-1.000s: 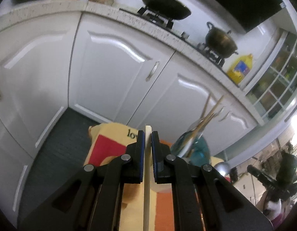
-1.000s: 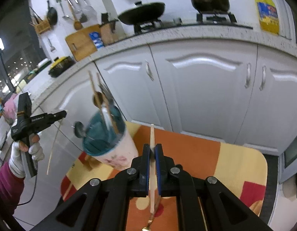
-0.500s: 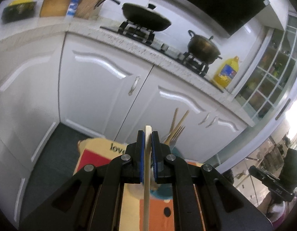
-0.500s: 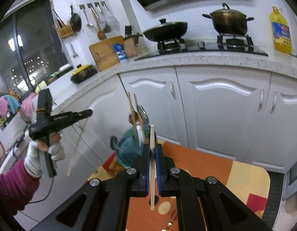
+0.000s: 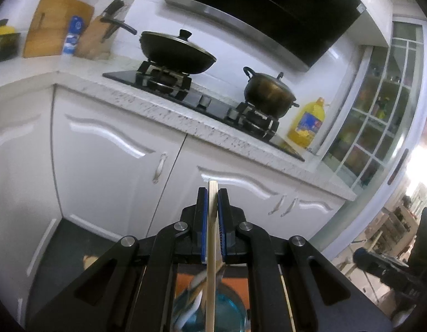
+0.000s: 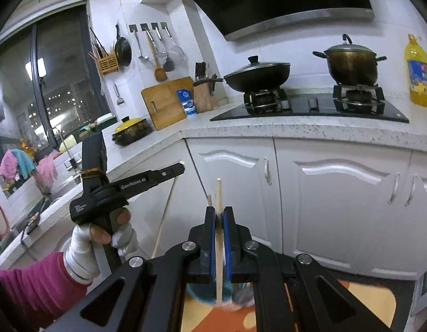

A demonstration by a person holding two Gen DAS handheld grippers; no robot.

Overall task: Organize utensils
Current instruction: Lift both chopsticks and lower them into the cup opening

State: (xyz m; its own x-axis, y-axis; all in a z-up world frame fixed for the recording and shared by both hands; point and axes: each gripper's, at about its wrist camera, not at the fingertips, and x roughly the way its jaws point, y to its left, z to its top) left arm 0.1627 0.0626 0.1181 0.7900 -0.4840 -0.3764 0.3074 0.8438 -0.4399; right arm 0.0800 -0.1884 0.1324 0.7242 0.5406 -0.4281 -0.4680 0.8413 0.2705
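**Desk:** How far along is the utensil sorting?

**Photographer:** Mid-task, by the look of it. A teal cup (image 5: 210, 314) sits low in frame on an orange patterned mat (image 6: 363, 298), already holding a spoon and what seem to be other utensils, blurred. Two chopsticks are not yet in it. The left gripper (image 5: 210, 215) has its fingers closed on one chopstick (image 5: 212, 249), which hangs upright with its lower end over the cup. The right gripper (image 6: 219, 227) is clamped the same way on a second chopstick (image 6: 219, 207), also above the cup.

**Desk:** What remains?

**Photographer:** Likely lowering and releasing both sticks. Whether more utensils wait elsewhere cannot be told.

**Desk:** Do the views differ?

**Photographer:** The right view shows the window, the sink corner, and the person's gloved left hand (image 6: 102, 238) holding the other tool. The left view shows a glass-paned door (image 5: 379, 121) and looks straight down into the cup's mouth.
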